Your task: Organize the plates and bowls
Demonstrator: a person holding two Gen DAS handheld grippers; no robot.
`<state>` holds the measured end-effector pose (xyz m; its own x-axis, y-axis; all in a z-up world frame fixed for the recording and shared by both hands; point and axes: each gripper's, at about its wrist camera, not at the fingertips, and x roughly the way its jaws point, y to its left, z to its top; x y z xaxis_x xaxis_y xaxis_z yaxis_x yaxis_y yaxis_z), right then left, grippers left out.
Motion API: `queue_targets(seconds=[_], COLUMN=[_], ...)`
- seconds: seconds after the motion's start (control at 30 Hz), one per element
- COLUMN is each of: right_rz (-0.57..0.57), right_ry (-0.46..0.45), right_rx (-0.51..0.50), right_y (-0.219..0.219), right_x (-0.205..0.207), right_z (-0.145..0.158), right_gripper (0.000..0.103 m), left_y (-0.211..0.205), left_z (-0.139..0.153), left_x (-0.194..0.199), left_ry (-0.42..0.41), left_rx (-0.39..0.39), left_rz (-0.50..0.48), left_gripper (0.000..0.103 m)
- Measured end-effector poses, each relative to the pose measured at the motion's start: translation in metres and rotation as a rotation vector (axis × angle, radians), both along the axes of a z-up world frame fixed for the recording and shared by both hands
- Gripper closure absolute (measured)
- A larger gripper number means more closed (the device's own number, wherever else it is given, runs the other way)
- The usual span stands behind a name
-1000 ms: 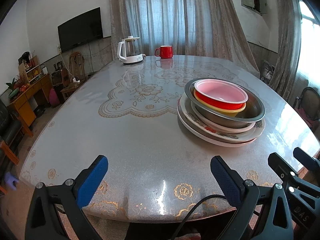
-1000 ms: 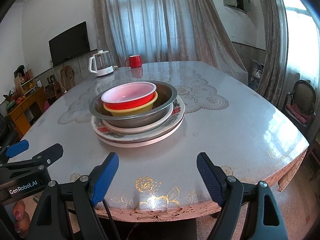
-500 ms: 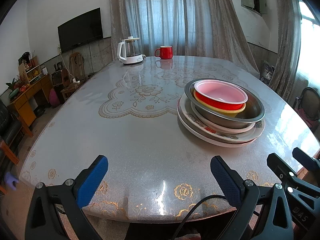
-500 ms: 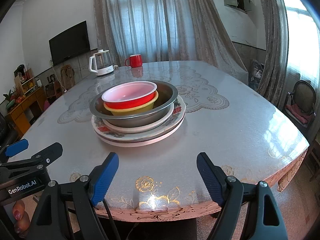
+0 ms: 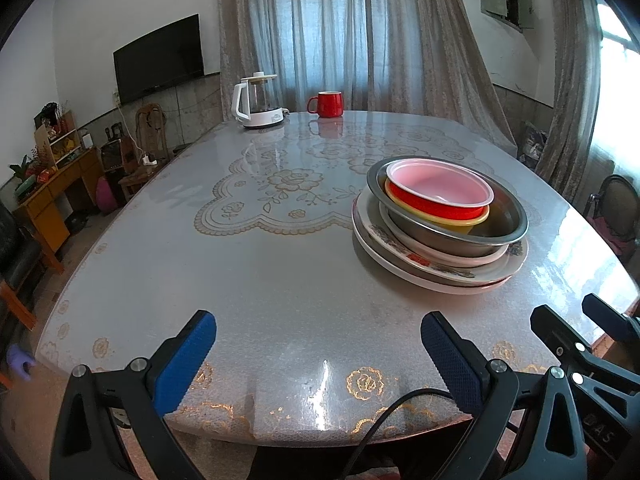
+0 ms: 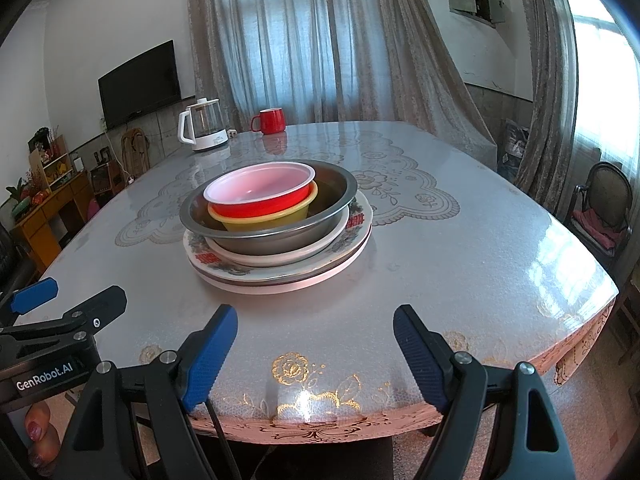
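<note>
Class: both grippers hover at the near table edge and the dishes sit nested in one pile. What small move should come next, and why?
Probably ease the right gripper forward toward the red bowl. It tops the stack, both grippers are open and empty, and the pile sits closest ahead of the right one.

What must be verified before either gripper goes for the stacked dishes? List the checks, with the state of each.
1. Left gripper open, holding nothing: ok.
2. Right gripper open, holding nothing: ok.
3. Red bowl on top, rim exposed: ok.
4. Red bowl nested in yellow bowl inside metal basin: stuck or loose, cannot tell.
5. Plates flat on table: ok.
6. Red mug and kettle away from the stack: ok.
</note>
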<state>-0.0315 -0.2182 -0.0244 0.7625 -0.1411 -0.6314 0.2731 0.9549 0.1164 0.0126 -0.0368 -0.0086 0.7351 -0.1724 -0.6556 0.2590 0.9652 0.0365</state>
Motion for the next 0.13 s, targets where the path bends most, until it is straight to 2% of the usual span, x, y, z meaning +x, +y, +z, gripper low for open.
queue_targets(seconds=[0.13], right_rz=[0.004], right_ry=[0.001], right_rx=[-0.002], right_y=[0.0002], right_x=[0.0008], right_z=[-0.0001], right_gripper=[0.021], left_y=[0.0], left_z=[0.0005], left_x=[0.0006], left_ry=[-0.006], left_rx=[-0.006], left_rz=[0.0], left_gripper=[0.0])
